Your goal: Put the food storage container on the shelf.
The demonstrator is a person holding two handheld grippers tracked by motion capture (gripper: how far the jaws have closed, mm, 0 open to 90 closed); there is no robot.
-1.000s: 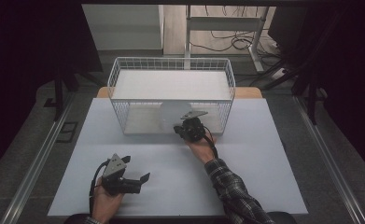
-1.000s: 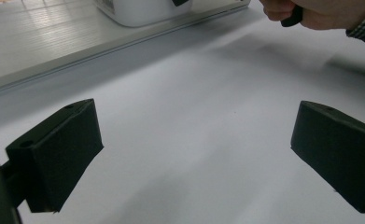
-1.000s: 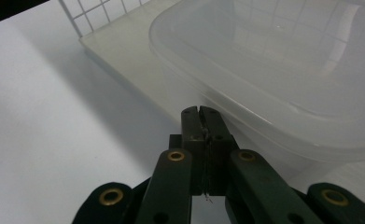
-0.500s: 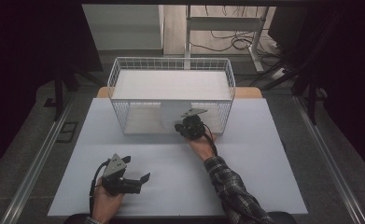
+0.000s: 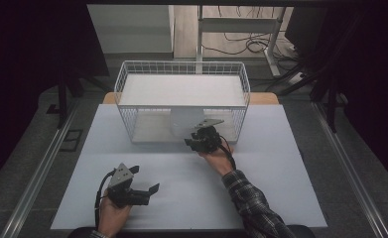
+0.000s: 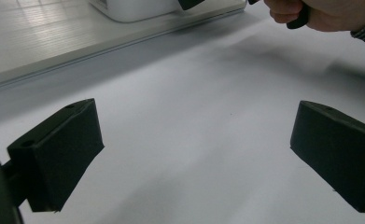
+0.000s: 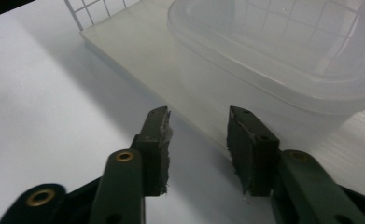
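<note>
The right gripper (image 7: 198, 140), jaws just parting, holds nothing before the translucent plastic tub (image 7: 283, 51). Light, slippery (probably flexible); grip its rim.

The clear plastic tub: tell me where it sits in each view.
High view: the tub is centre, inside the wire basket, beyond the right gripper.
Left gripper view: top edge, left of centre.
Right gripper view: upper right.
Shared landmark: the white table.

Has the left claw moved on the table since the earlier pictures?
No. The left claw rests at the same spot near the table's front edge, jaws open, apart from the wire basket.
</note>
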